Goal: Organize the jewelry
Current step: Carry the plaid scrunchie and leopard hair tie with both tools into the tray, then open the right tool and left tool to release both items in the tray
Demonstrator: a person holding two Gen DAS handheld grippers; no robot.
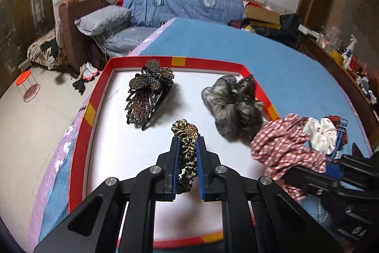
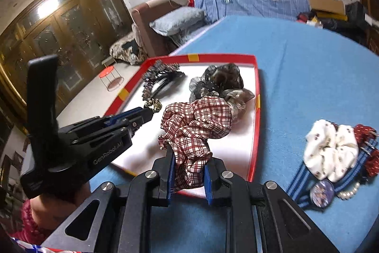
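A red-rimmed white tray (image 1: 81, 146) (image 2: 257, 125) lies on the blue bed cover. My left gripper (image 1: 188, 141) is shut on a leopard-print scrunchie (image 1: 187, 158) over the tray's middle; it also shows in the right wrist view (image 2: 155, 106). My right gripper (image 2: 189, 158) is shut on a red plaid scrunchie (image 2: 196, 125) (image 1: 281, 146) above the tray's near right side. In the tray lie a dark rhinestone butterfly hair claw (image 1: 146, 91) (image 2: 156, 80) and a grey sheer scrunchie (image 1: 234, 103) (image 2: 220, 81).
On the blue cover right of the tray lie a white printed scrunchie (image 2: 331, 148) (image 1: 322, 134), a blue striped hair piece with a round badge (image 2: 322, 191), a red dotted piece (image 2: 364, 132) and pearl beads (image 2: 350, 192). A sofa and an orange stool (image 1: 24, 81) stand beyond the bed.
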